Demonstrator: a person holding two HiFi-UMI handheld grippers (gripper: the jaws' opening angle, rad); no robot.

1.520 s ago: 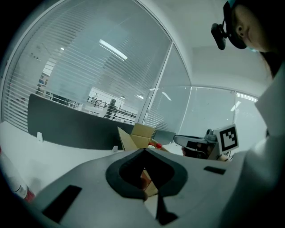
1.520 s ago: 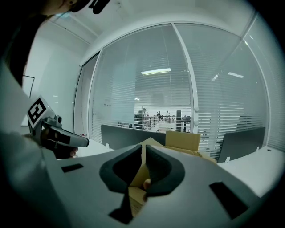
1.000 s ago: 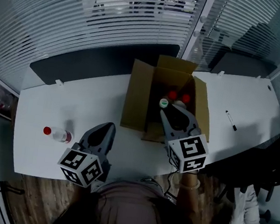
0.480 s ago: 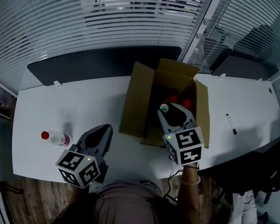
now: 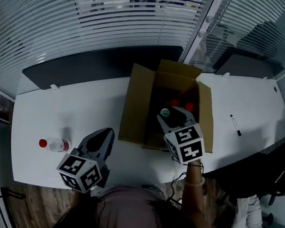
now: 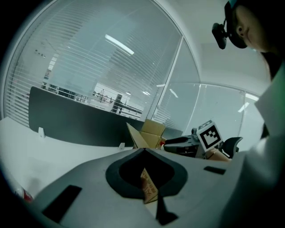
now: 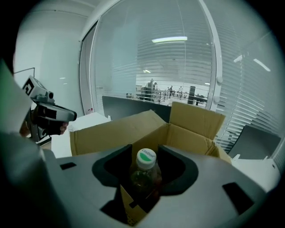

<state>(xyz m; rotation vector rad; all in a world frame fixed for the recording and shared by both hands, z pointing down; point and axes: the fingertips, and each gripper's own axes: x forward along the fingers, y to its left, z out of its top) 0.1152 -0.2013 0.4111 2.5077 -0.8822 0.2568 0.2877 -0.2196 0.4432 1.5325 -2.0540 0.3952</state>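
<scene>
Green-capped bottle (image 7: 146, 165): upright inside the cardboard box (image 5: 134, 107), close to the wall that faces the front edge of the bench (image 5: 55, 108). Set straight between the jaws of the right hand-held gripper (image 5: 164, 117), with the cap showing just past the fingertips in the head view. Jaws parted to about the bottle's width, one dark pad on each side of the clear body. Whether the pads touch it: not to be told. Gripper tilted down into the open top of the box, marker cube toward the bench's front edge.

Just beyond, toward the back edge: two red-capped bottles (image 5: 174, 102), side by side, caps up, in the same box.

Box about midway along the bench, flaps spread outward, the rear flap reaching toward the back edge.

Left hand-held gripper (image 5: 108, 131): over the front part of the bench, toward the left end, well apart from the box. Jaws pressed together, nothing held between them, only a corner of the box seen past them in the left gripper view.

Lying bottle (image 5: 53, 145): on its side near the front-left corner, red cap toward the left edge, near the left hand-held gripper but apart from it.

Black pen (image 5: 235, 124): flat near the right edge.

Dark panel (image 5: 103, 59): along the back edge, with slatted blinds beyond.
</scene>
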